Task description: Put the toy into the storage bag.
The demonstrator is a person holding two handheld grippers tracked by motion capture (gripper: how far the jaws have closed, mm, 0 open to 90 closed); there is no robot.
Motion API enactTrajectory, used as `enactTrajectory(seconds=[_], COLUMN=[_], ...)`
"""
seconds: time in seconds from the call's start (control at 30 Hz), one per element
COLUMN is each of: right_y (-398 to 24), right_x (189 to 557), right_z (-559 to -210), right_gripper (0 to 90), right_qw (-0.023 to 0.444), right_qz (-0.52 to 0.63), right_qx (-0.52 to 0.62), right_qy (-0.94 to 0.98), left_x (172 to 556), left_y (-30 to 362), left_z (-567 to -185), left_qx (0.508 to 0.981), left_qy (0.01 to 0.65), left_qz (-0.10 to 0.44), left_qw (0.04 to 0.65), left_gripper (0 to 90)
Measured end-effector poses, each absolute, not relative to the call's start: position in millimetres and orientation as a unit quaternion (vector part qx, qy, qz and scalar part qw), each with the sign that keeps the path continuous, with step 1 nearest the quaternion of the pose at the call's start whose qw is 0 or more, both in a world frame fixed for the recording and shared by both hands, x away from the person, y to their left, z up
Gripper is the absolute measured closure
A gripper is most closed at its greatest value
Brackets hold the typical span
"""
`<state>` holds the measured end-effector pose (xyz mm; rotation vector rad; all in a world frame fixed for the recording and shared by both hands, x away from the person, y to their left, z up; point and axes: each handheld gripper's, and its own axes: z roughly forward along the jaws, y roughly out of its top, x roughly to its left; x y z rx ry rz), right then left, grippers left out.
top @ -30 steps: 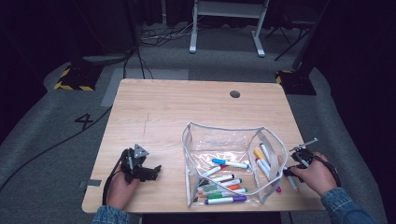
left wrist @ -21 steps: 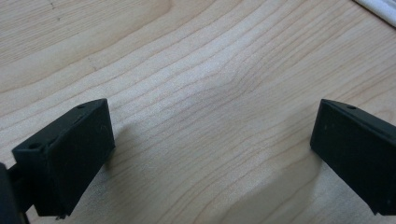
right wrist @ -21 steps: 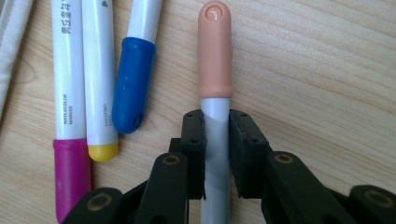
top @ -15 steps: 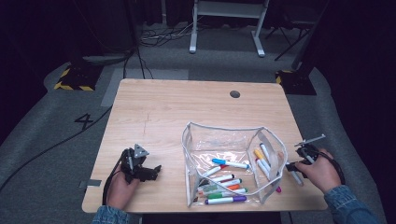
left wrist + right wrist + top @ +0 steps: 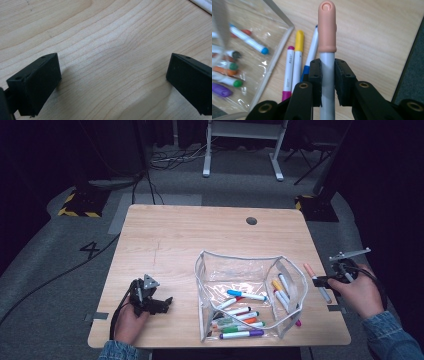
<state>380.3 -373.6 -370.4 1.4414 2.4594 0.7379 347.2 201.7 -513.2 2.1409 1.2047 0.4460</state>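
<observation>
Right gripper (image 5: 327, 75): jaws clamped on grey barrel of peach-capped marker (image 5: 327, 27), held raised past right desk edge, beside clear pouch (image 5: 250, 265). Left gripper (image 5: 150, 297): jaws spread wide, nothing between, rested on wooden desk (image 5: 190, 235). Coloured markers (image 5: 240, 325) seen inside pouch; three more lying just outside. Dark room, grey floor beyond.

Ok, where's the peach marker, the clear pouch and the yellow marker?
peach marker (image 5: 327, 27): right gripper view, on its cap.
clear pouch (image 5: 240, 258): high view, on its back rim.
yellow marker (image 5: 299, 41): right gripper view, on its cap.
</observation>
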Motion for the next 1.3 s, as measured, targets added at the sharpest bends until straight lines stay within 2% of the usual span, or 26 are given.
enactTrajectory(seconds=[0.47,0.8,1.3], right_y=[-345,-302,-239], right_x=[373,361,339], right_z=[-306,-263,-244], right_gripper=[77.1,77.1,77.1], right_qw=[0.126,0.139,0.119], right_qz=[0.291,0.314,0.320], right_qx=[0.420,0.341,0.224], right_qy=[0.850,0.875,0.913], left_x=[347,347,347], left_y=[202,202,202], left_z=[-513,-513,-513], left_qx=[0.813,0.813,0.813], left_qy=[0.458,0.458,0.457], left_qz=[0.169,0.170,0.170], left_qw=[0.317,0.317,0.317], left_gripper=[0.0,0.0,0.0])
